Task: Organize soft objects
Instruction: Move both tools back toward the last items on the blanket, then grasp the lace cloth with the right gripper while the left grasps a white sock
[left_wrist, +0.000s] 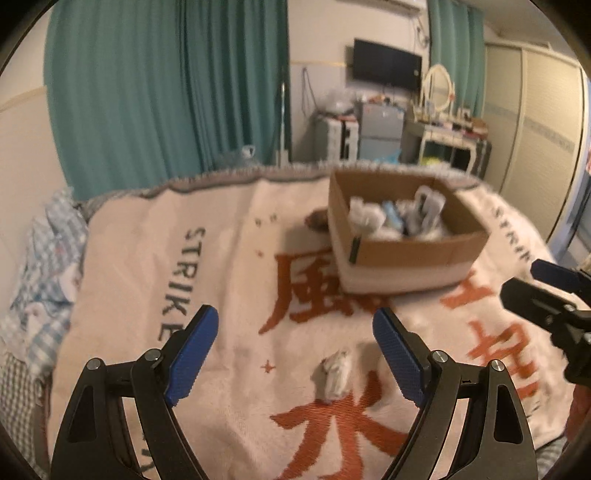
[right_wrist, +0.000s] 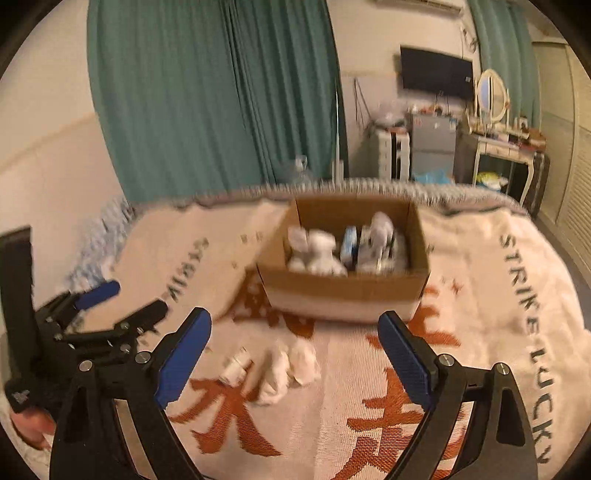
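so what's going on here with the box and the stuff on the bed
A person is tidying small soft items into a cardboard box that sits on a blanket spread over the bed. The box already holds several white and blue bundles. Both the left gripper and the right gripper are open and empty, hovering over the blanket. A few rolled white pieces lie loose on the blanket in front of the box, not yet picked up.

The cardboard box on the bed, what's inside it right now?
The cardboard box holds a pile of white soft bundles, something light blue and darker items to the right. Its walls and the top layer hide whatever lies beneath.
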